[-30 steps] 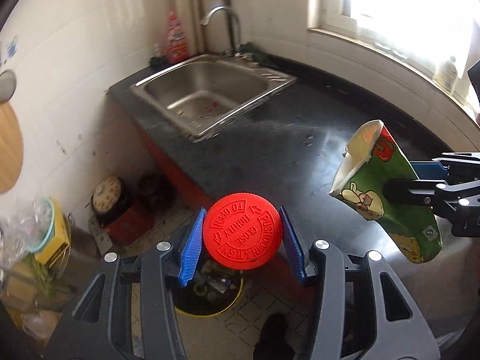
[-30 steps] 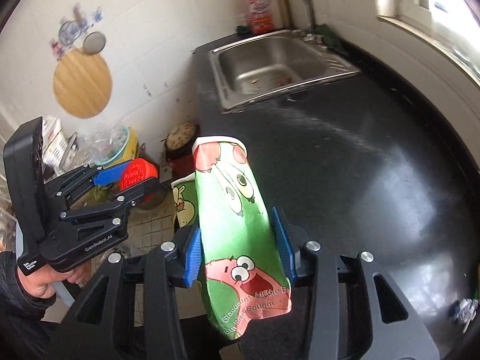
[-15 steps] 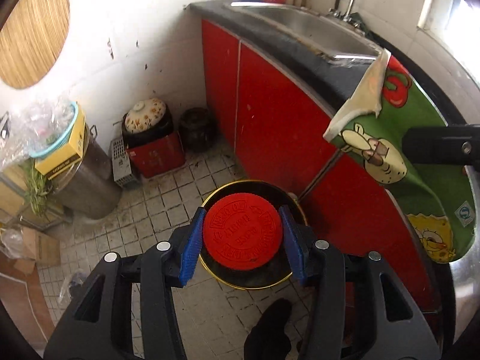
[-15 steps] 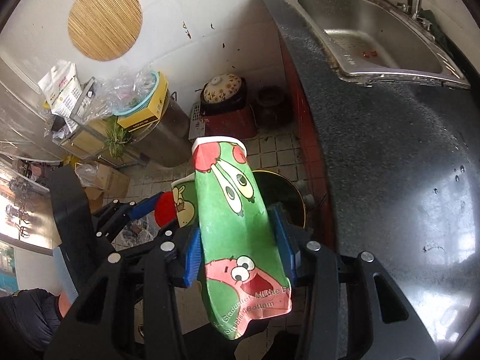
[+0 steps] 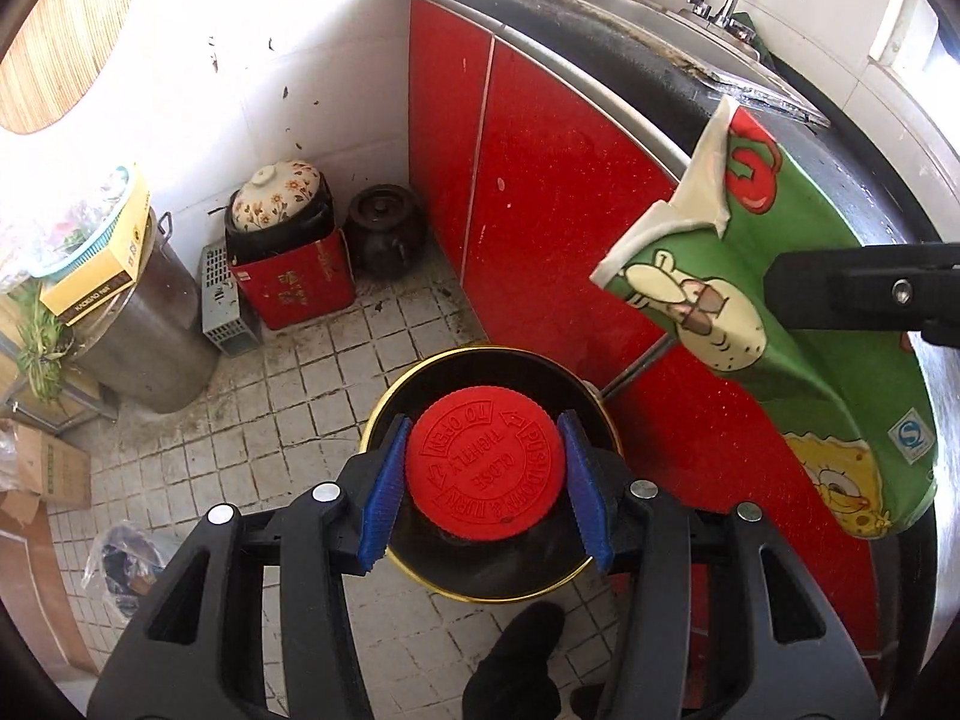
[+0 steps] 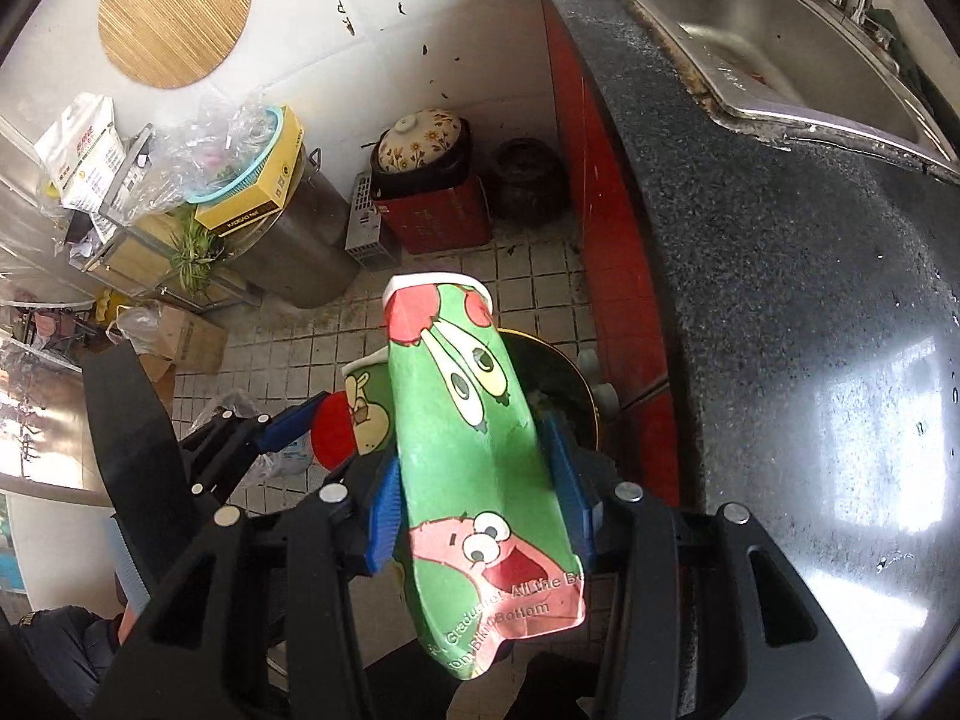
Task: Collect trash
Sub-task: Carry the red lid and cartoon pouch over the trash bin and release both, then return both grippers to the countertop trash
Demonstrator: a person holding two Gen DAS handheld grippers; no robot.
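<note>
My left gripper (image 5: 485, 474) is shut on a red screw cap (image 5: 485, 471) and holds it right above a black trash bin with a gold rim (image 5: 414, 576) on the tiled floor. My right gripper (image 6: 480, 480) is shut on a crushed green cartoon paper cup (image 6: 474, 444), held above the bin's edge (image 6: 591, 402) beside the counter. The cup also shows at the right of the left wrist view (image 5: 780, 324). The left gripper and the cap (image 6: 330, 435) show at the left of the right wrist view.
Red cabinet doors (image 5: 540, 198) stand under a black counter (image 6: 780, 300) with a steel sink (image 6: 780, 48). On the floor are a red box with a flowered pot (image 5: 282, 240), a dark jar (image 5: 384, 234), a steel drum (image 5: 138, 336) and cardboard boxes (image 5: 48, 468).
Both grippers swung from over the counter down to the floor side. The cap and the cup now hang over the trash bin, closer to it than half a second ago.
</note>
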